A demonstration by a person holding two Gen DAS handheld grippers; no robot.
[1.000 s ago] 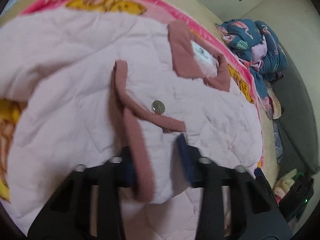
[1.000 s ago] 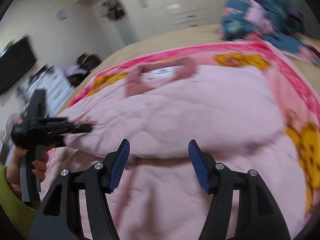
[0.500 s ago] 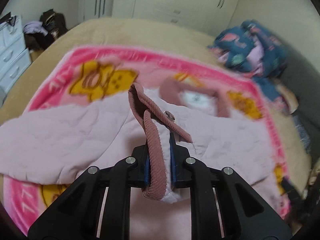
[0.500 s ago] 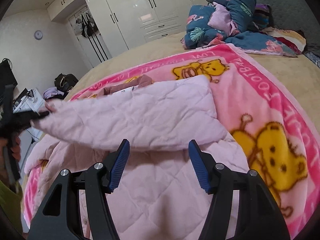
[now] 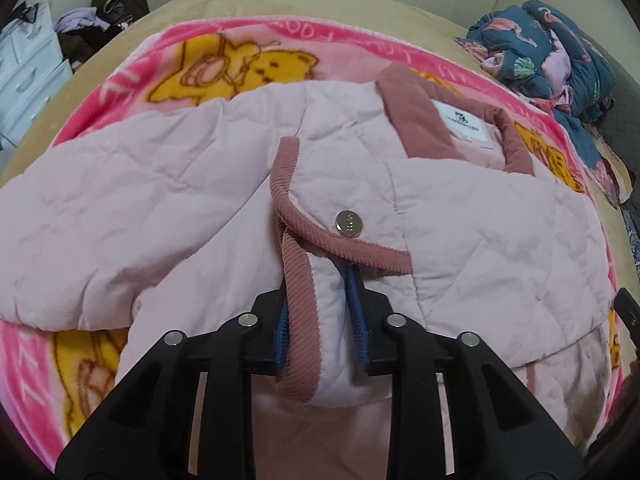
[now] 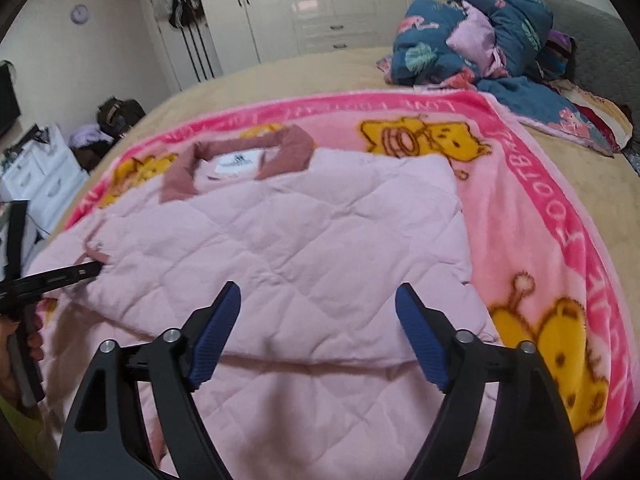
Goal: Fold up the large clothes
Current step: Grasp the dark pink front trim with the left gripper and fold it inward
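Pink quilted jacket (image 5: 460,216), one: lies on a pink cartoon-bear blanket (image 6: 532,184) spread over a tan bed (image 6: 320,68), collar (image 5: 412,120) and white neck label toward the far side, one sleeve folded across the body. Sleeve cuff (image 5: 316,340), corduroy-trimmed, with a metal snap button (image 5: 349,223) just beyond it: sits between the blue pads of the left gripper (image 5: 320,328), whose jaws are opening; the pads lie against the cloth on both sides, the cuff's underside hidden. Right gripper (image 6: 320,340): jaws wide apart and opening, nothing between them, hovering over the jacket's near folded edge. Jacket hem: cut off by the lower frame. Left gripper's handle and the hand on it: partly cropped at the left edge of the right-wrist view. Bundle of dark patterned bedding (image 6: 480,32): far right, contents hard to make out.
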